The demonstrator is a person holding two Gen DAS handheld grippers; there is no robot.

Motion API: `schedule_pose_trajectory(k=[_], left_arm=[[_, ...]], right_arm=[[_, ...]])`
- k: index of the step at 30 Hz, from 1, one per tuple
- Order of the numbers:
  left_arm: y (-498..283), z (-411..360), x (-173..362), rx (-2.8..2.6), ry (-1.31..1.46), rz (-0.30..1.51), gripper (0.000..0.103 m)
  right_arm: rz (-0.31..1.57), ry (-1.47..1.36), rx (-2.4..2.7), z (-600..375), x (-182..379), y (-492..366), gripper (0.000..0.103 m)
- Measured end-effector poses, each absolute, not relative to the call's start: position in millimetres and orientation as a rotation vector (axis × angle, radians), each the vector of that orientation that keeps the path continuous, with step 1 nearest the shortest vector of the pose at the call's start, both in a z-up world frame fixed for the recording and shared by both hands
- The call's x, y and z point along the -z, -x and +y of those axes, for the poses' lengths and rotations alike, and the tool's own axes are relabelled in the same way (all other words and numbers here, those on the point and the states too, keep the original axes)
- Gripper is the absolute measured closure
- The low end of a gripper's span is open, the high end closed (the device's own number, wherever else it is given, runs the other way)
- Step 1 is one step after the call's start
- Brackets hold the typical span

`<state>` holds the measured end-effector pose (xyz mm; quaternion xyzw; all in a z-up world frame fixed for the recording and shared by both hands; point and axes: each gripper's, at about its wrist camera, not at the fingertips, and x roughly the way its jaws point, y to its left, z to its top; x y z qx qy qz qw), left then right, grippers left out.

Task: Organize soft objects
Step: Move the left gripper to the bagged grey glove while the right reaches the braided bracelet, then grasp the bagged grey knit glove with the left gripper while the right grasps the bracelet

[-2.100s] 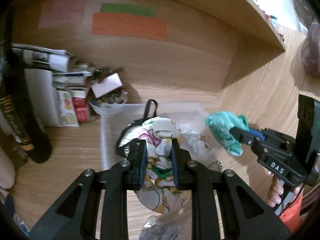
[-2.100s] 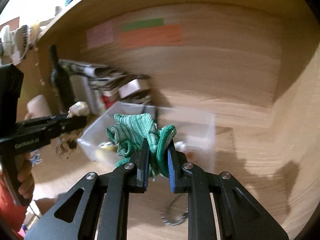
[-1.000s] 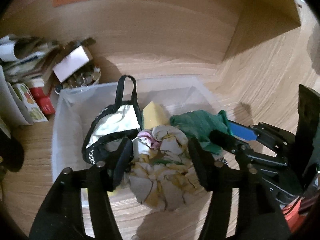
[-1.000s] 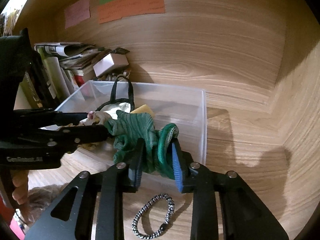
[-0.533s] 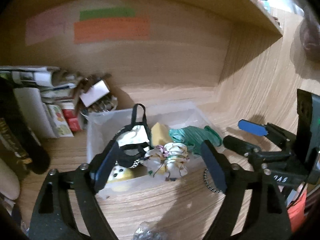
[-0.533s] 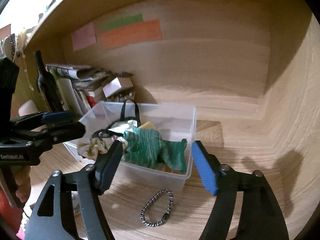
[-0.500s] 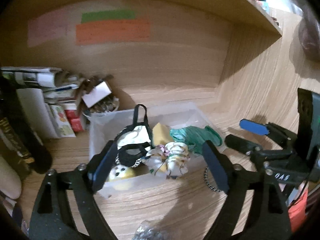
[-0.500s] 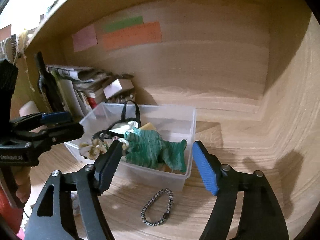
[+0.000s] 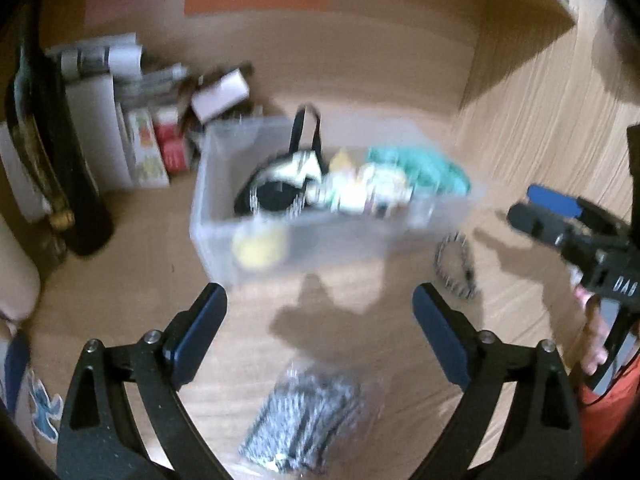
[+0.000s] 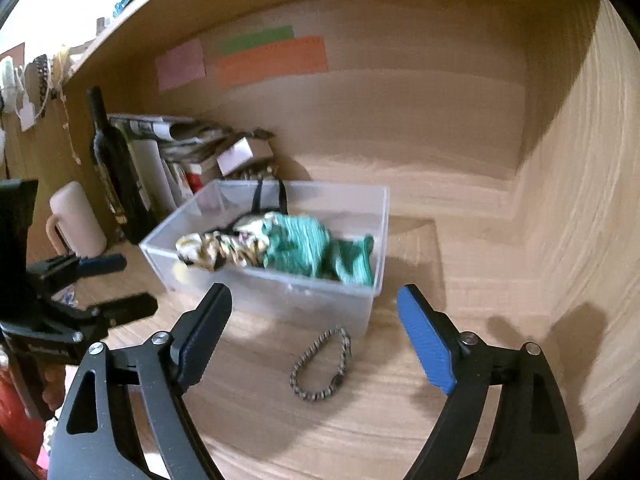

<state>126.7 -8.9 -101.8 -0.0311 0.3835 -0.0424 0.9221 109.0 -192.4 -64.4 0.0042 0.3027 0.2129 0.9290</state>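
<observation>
A clear plastic bin (image 10: 280, 292) (image 9: 304, 240) stands on the wooden shelf. In it lie a green knitted cloth (image 10: 316, 248) (image 9: 420, 168), a floral cloth (image 10: 216, 250) (image 9: 368, 190), a black-and-white item with a strap (image 9: 288, 184) and something yellow (image 9: 260, 244). My left gripper (image 9: 320, 332) is open and empty, held back from the bin's front. My right gripper (image 10: 316, 340) is open and empty in front of the bin. Each gripper shows in the other's view: the right one (image 9: 544, 216), the left one (image 10: 116, 284).
A beaded bracelet (image 10: 320, 364) (image 9: 456, 264) lies on the shelf by the bin's front right corner. A clear bag with dark contents (image 9: 308, 416) lies below my left gripper. A dark bottle (image 10: 112, 160), papers and boxes (image 10: 192, 148) and a white mug (image 10: 76, 220) stand at the left.
Both grippers let their cloths go into the bin and opened. Since then both have pulled back from the bin; the left view is blurred by motion.
</observation>
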Motion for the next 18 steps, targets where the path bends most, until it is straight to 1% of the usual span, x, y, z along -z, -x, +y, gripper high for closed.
schedule_pose_trajectory(k=[4, 11, 18], left_arm=[[-120, -10, 125, 0.083, 0.063, 0.847, 0.008], [-109, -1, 148, 0.095, 0.102, 0.919, 0.008], [-105, -5, 155, 0.092, 0.090, 0.893, 0.008]], right_arm=[[0.670, -0.003, -0.422, -193, 80, -113, 0.020], [0.785, -0.009, -0.421, -197, 111, -122, 0.020], [0.872, 0.048, -0.459, -180, 129, -131, 0.020]])
